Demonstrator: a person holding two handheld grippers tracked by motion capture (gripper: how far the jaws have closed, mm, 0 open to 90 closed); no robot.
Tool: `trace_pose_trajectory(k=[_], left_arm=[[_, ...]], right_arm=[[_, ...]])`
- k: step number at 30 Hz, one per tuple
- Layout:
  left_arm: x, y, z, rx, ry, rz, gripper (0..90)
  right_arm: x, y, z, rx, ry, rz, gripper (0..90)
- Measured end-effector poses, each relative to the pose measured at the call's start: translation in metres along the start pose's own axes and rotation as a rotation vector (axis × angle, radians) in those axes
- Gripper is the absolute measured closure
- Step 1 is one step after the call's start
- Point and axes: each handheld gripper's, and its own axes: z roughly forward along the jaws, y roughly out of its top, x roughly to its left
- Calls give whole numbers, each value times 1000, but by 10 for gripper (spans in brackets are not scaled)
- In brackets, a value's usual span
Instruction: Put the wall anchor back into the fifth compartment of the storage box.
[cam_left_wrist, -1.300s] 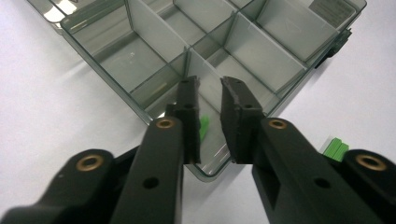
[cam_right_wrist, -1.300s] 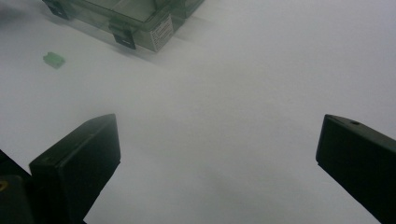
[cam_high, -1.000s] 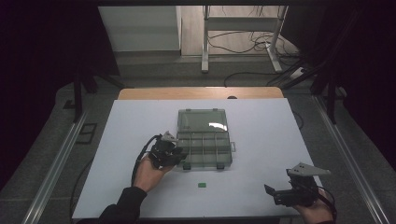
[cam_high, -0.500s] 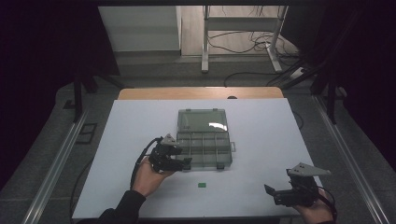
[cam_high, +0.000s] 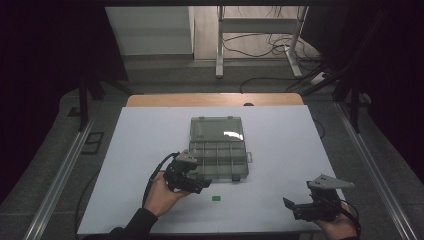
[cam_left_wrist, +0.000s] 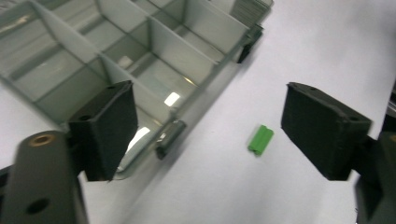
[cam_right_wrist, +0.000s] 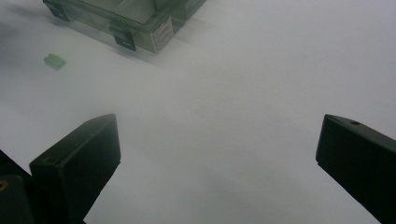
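Dim room, white tabletop (cam_high: 150, 140) on a bench. Small green ribbed plastic block (cam_high: 216, 198) lies on the table just off the near edge of the clear grey plastic compartment box (cam_high: 220, 159), lid folded back at 12 o'clock, compartments apparently empty. Left gripper (cam_high: 200, 182) sits at the box's 7 o'clock corner; its jaws have just been opening, nothing between them, block ahead on the sheet (cam_left_wrist: 260, 139), probably lining up a pick. Right gripper (cam_high: 290, 206) rests at 4 o'clock, well apart, jaws spread and unloaded.

Small green block (cam_left_wrist: 260, 139) lies flat on the table — just beside the open organizer box (cam_left_wrist: 140, 60).
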Motion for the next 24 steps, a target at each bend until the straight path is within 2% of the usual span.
trace_pose_trajectory(k=[3, 12, 18, 24], left_arm=[[-4, 0, 3, 12, -31, -3, 117], [-15, 0, 11, 52, -58, 32, 120], [-20, -2, 21, 99, -36, 75, 223], [-25, -3, 32, 135, -34, 102, 401]], right_arm=[[0, 0, 0, 0, 0, 1, 3], [0, 0, 0, 2, 0, -1, 3], [0, 0, 0, 4, 1, -1, 3], [0, 0, 0, 6, 1, -5, 3]])
